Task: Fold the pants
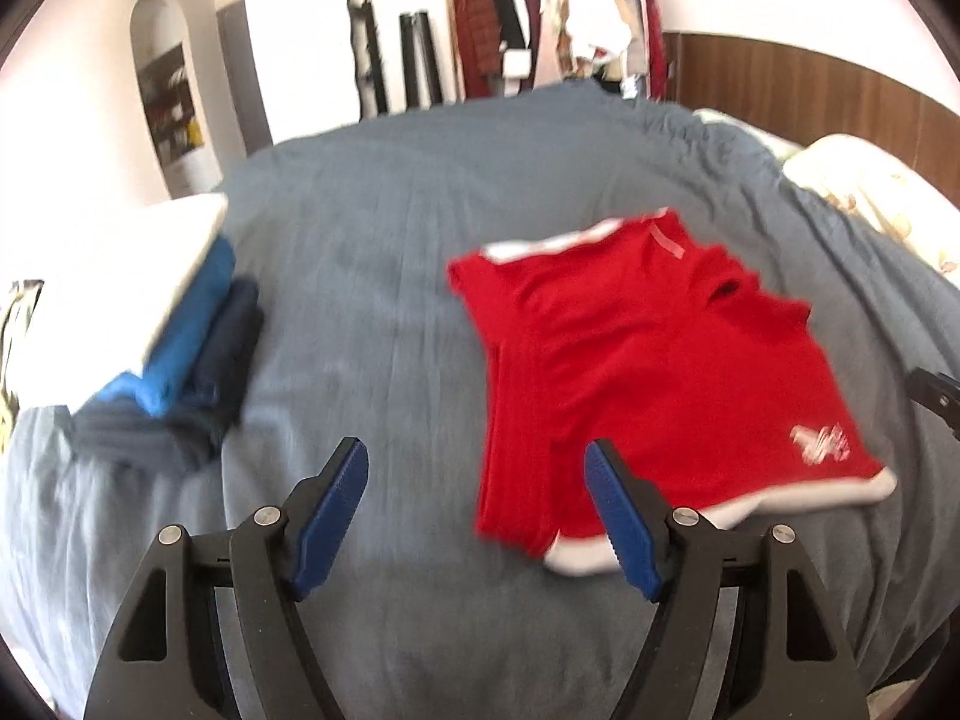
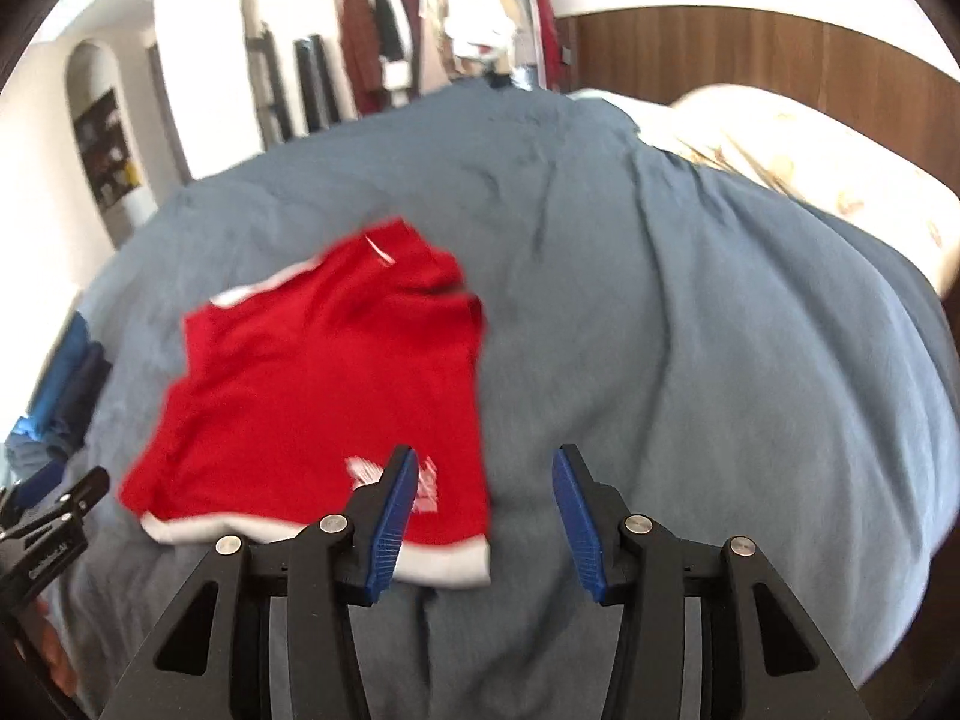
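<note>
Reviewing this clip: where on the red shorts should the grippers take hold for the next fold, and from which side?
Probably the white-trimmed hem corners of the red shorts, approached from the near edge. The hem lies flat, closest to the open right gripper and open left gripper.

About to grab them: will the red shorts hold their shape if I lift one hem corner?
Probably not. The red shorts lie limp and creased on the grey bedcover, so they would likely drape. They look thin and light; pushing would likely bunch them.

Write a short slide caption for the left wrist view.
Open left gripper above red shorts on a grey bedspread.
</note>
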A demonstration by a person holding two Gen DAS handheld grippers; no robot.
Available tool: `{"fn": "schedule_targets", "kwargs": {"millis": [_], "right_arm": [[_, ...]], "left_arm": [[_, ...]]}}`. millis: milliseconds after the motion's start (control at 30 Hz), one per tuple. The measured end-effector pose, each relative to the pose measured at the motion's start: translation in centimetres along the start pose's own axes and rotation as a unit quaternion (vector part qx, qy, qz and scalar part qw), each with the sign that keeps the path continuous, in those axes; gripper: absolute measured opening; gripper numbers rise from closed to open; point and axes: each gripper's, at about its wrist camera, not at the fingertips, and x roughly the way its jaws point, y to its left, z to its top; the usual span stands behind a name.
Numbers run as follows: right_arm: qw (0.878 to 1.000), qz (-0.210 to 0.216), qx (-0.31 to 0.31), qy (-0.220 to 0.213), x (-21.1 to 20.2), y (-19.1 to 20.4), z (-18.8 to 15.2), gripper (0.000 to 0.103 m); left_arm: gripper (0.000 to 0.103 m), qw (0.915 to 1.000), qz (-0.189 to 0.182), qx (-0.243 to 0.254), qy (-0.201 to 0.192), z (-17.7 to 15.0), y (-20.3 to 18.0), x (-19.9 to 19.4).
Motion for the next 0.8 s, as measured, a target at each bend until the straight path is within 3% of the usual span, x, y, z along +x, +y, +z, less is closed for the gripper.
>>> {"fn": "schedule_targets", "kwargs": {"millis": [200,433,800], "right_arm": [[0.999,0.043,0.011,-0.020,1.6,0.0,4.3,0.048],[0.998,0.056,-0.006,-0.038,4.2,-0.1,8.0,0.048],[0.997,0.072,0.014,-0.006,11.2,-0.8,11.0,0.048]], "left_arm": [[0.074,0.9984,-0.036,0.025,-0.036,3.8,-1.1,0.7],[0.074,0.9916,-0.077,0.069,-0.077,9.2,-2.9,3.3],[0.074,0.9795,-0.142,0.129,-0.062,16.3,-6.2,11.2]]}}
